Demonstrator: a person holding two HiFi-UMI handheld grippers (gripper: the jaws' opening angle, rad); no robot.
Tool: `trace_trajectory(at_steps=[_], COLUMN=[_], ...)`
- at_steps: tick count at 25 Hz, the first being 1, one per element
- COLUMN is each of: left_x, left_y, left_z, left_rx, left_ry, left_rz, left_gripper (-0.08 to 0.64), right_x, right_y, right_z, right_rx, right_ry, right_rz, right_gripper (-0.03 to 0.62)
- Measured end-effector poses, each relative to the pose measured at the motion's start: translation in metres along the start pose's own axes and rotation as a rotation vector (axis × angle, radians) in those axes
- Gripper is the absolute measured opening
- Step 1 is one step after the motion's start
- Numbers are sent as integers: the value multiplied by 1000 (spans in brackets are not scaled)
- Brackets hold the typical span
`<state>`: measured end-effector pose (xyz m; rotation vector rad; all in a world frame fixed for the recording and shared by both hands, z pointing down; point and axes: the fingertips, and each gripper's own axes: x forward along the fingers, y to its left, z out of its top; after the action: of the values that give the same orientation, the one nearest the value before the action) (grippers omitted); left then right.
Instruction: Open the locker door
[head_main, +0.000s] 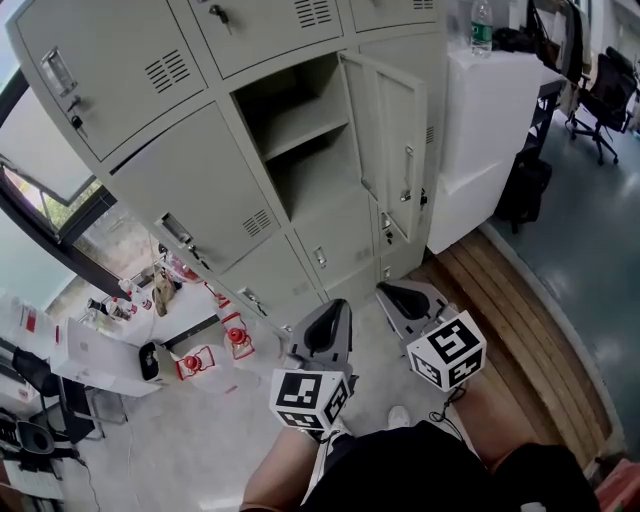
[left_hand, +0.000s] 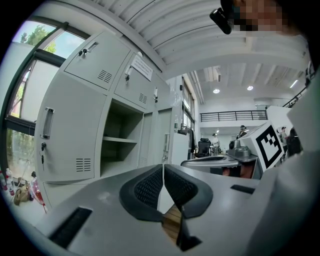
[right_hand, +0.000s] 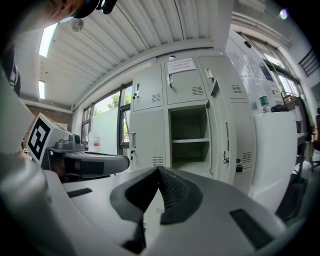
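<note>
one open locker door, two grippers

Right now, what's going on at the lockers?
A person stands facing a bank of grey lockers, holding a gripper in each hand. One locker door is already swung open, showing a shelf inside. The left gripper and the right gripper both have their jaws together with nothing between them. Both are held clear of the lockers, touching no door or handle.
</note>
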<state>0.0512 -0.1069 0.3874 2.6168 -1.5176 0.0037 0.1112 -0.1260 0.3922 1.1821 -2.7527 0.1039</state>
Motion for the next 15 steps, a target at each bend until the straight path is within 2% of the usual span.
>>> trace_trajectory(at_steps=[15], left_x=[7], left_y=[-6], left_z=[-1], left_rx=[15], left_ry=[10], left_rz=[25], left_gripper=[23], right_x=[-2], right_y=[-10], right_z=[-1], right_rx=[13], right_ry=[-16], right_rz=[28], right_gripper=[54])
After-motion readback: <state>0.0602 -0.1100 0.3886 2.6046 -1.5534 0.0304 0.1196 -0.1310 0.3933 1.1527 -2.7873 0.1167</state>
